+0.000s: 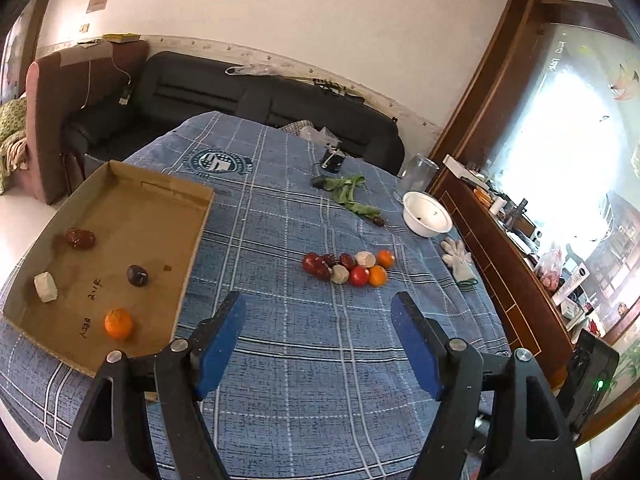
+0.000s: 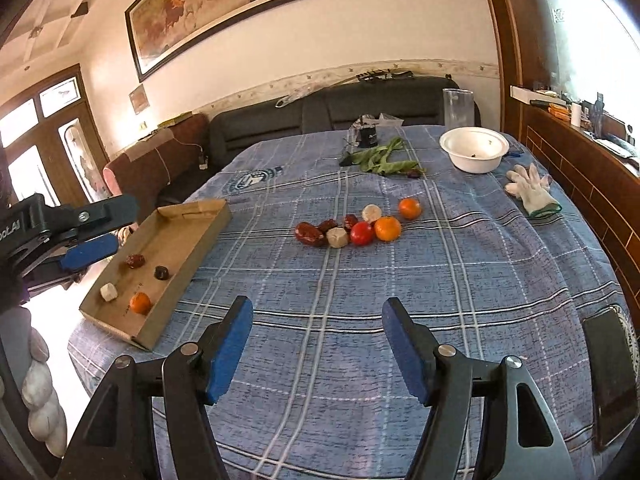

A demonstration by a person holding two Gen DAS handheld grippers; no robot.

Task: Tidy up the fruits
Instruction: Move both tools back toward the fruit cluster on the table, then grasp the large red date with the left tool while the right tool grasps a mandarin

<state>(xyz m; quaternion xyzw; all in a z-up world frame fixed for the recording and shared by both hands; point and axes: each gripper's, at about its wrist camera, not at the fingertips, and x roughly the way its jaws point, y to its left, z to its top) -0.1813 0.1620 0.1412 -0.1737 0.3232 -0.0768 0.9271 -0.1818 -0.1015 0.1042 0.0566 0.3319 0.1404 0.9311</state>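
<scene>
A blue plaid cloth (image 2: 400, 288) covers the table. Toward its far right sit a white bowl (image 2: 474, 149) with a few dark specks inside and a clear glass container (image 2: 458, 107) just behind it. A white work glove (image 2: 530, 190) lies flat near the right edge. Leafy green stalks (image 2: 380, 160) sprawl beside a small dark object (image 2: 367, 136), possibly a jar. A dark sofa (image 2: 320, 116) runs along the wall under a framed painting (image 2: 216, 4), and a phone (image 2: 612, 376) rests at the near right corner
</scene>
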